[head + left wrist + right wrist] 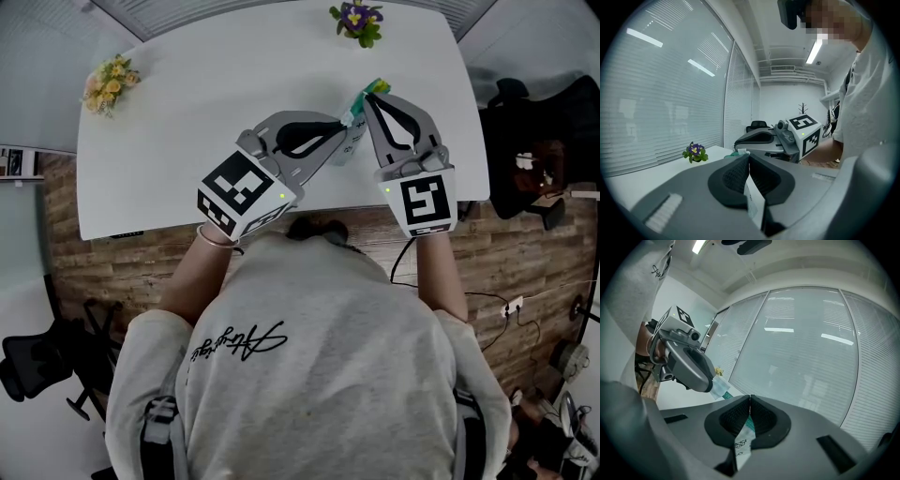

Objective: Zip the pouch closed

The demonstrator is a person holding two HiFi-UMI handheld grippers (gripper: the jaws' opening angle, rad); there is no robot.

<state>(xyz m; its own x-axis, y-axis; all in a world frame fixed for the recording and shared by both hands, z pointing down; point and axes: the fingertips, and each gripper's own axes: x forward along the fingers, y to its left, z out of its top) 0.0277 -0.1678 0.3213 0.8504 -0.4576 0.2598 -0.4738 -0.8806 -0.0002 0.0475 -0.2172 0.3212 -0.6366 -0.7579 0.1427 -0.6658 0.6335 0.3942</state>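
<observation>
The left claw [749, 158] and right claw [750, 398] each clamp shut on opposite ends of the pouch [352, 142] — suspended over the white surface [187, 141] — probably to keep it taut for zipping.

White table [187, 141], yellow flowers [111, 82] left corner, purple flowers [357, 21] far edge

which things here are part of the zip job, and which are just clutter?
In the job: pouch; left gripper and right gripper, both clamped on it.
Lying about: purple flowers and yellow flowers on the white table; office chair on the floor.
</observation>
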